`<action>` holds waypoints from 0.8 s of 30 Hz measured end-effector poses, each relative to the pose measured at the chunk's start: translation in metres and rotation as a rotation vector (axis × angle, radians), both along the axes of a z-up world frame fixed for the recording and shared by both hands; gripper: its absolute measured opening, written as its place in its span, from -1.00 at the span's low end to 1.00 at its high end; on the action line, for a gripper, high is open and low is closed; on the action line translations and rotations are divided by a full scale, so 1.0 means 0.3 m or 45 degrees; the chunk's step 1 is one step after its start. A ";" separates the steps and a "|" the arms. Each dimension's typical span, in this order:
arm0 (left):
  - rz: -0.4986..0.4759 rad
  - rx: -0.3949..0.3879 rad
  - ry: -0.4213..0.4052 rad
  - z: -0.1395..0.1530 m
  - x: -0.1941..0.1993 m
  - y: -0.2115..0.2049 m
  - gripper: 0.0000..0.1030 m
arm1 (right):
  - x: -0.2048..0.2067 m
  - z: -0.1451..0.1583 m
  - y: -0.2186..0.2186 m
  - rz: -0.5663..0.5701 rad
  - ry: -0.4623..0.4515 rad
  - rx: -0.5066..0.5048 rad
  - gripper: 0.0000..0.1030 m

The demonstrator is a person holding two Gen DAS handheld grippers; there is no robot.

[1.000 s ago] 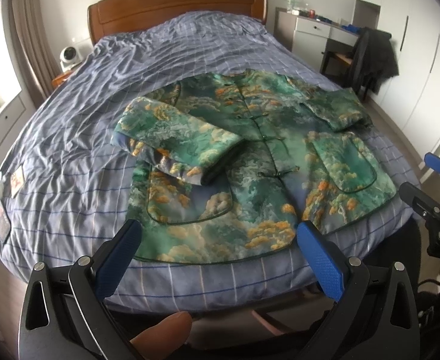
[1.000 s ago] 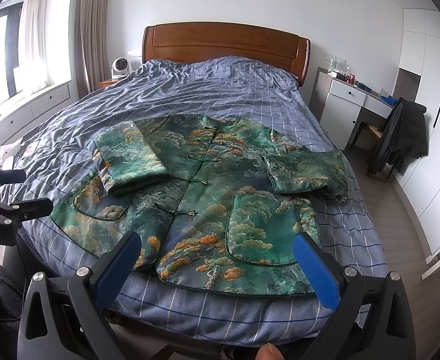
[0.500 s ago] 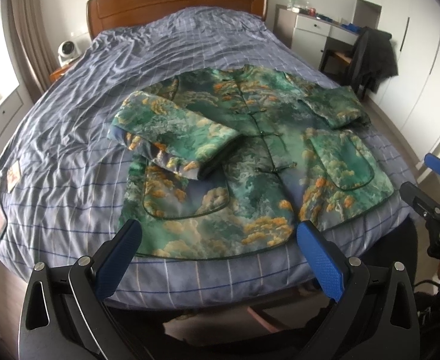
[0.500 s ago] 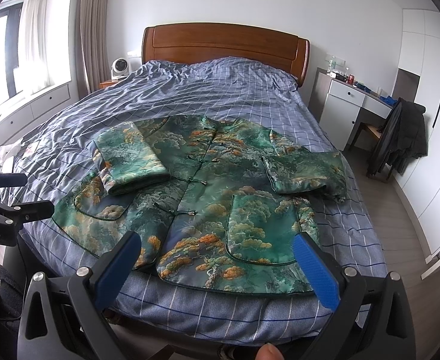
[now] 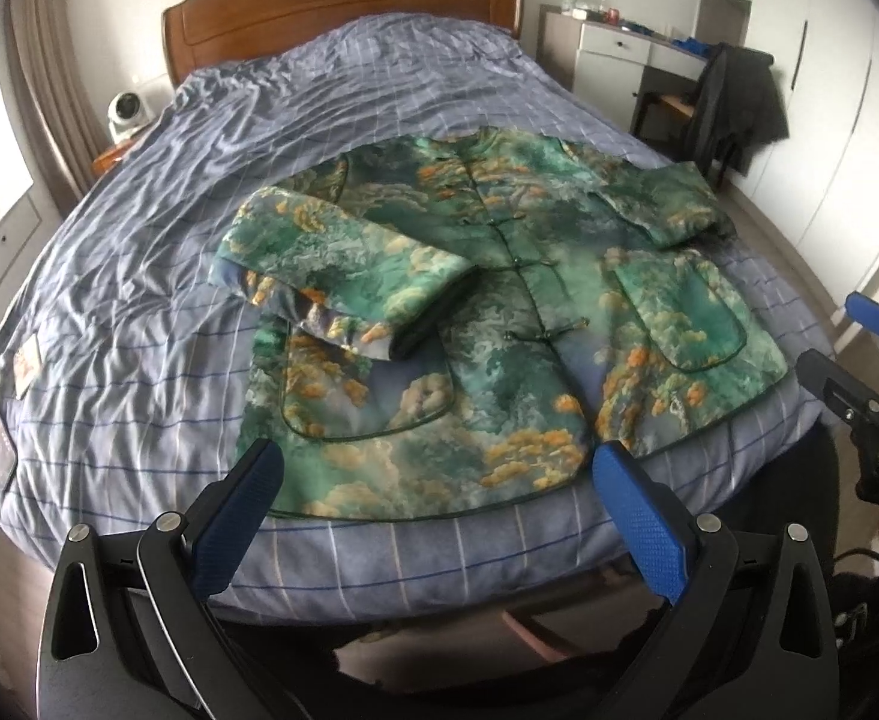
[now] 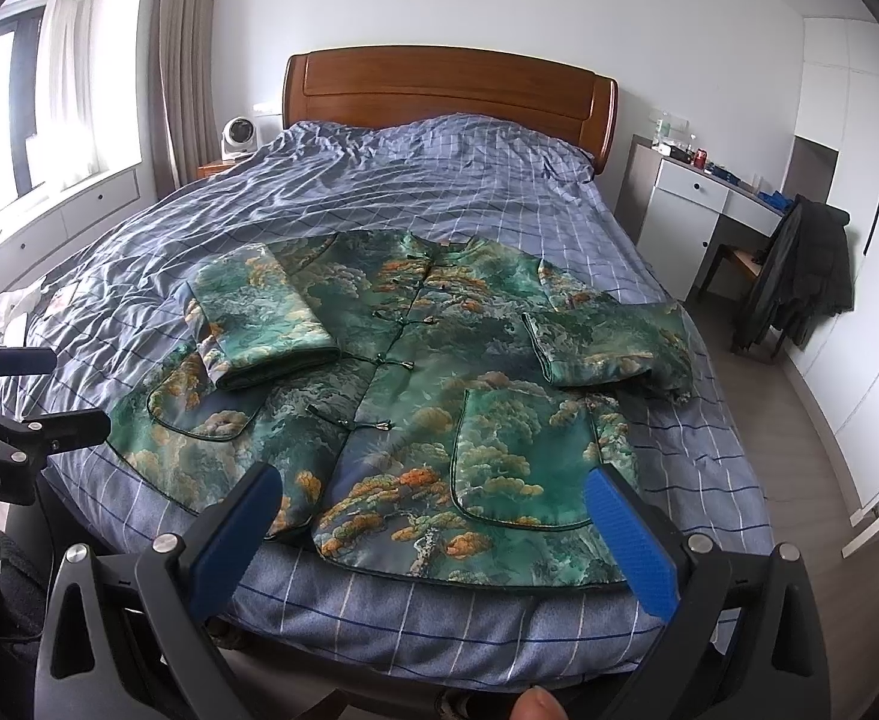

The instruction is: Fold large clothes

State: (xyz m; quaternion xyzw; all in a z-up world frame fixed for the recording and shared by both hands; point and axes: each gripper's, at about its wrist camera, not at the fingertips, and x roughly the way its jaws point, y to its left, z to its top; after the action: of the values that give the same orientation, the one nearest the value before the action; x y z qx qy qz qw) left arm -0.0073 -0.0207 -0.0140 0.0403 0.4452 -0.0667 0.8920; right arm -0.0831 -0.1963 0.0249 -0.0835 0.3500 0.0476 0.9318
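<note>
Both tools hover off the near edge of the bed (image 6: 415, 618), fingers spread wide and empty: the left tool (image 5: 439, 516) over the jacket's left hem, the right tool (image 6: 433, 531) over its right hem. The jacket (image 6: 415, 396) lies front-up, buttoned, both sleeves folded in across the chest, hem close to the near bed edge. It looks padded and satiny, so probably thick, springy and a bit slippery; pinching the piped hem corners seems surest. Beyond the collar, open quilt runs far to the headboard (image 6: 445, 90), giving room to fold upward. A chair draped in a dark coat (image 6: 799, 276) stands well right.
</note>
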 end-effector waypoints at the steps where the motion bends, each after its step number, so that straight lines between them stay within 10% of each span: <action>1: -0.003 0.001 -0.003 0.000 0.000 0.000 0.99 | -0.001 0.000 0.001 -0.002 0.001 0.002 0.99; 24: -0.043 0.056 -0.045 0.004 0.018 -0.002 0.99 | 0.018 0.018 -0.003 0.005 -0.082 -0.013 0.99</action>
State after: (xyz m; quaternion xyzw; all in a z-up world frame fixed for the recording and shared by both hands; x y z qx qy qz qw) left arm -0.0018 -0.0214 -0.0130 0.0683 0.4300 -0.0712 0.8974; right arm -0.0777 -0.1973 0.0302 -0.0902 0.3198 0.0450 0.9421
